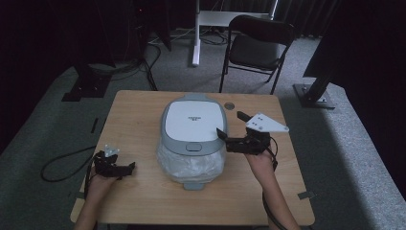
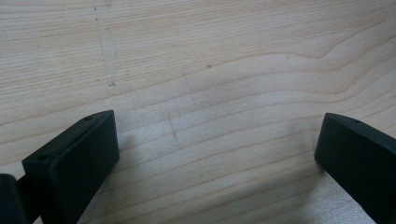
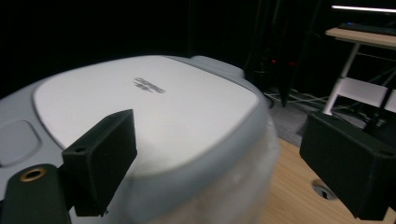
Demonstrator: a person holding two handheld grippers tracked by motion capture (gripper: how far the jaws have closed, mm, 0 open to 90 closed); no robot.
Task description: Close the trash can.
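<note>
Hovering wide open at the rice cooker [image 1: 194,139] in the middle of the surface [image 1: 139,201]: right gripper [image 1: 231,129], jaws spread beside its lid rim, gripping nothing. Left gripper [image 1: 128,167] likewise spread wide, empty, low over bare wood.

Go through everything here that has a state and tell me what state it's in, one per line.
Rice cooker: lid closed, upright mid-table, nothing gripping it.
Rice cooker lid: shut flat.
Right tool: open, beside the cooker's right rim, jaws either side of the rim edge, not clamped.
Left tool: open, low over bare table, holding nothing.
Folding chair: unfolded, standing beyond the table, unoccupied.
</note>
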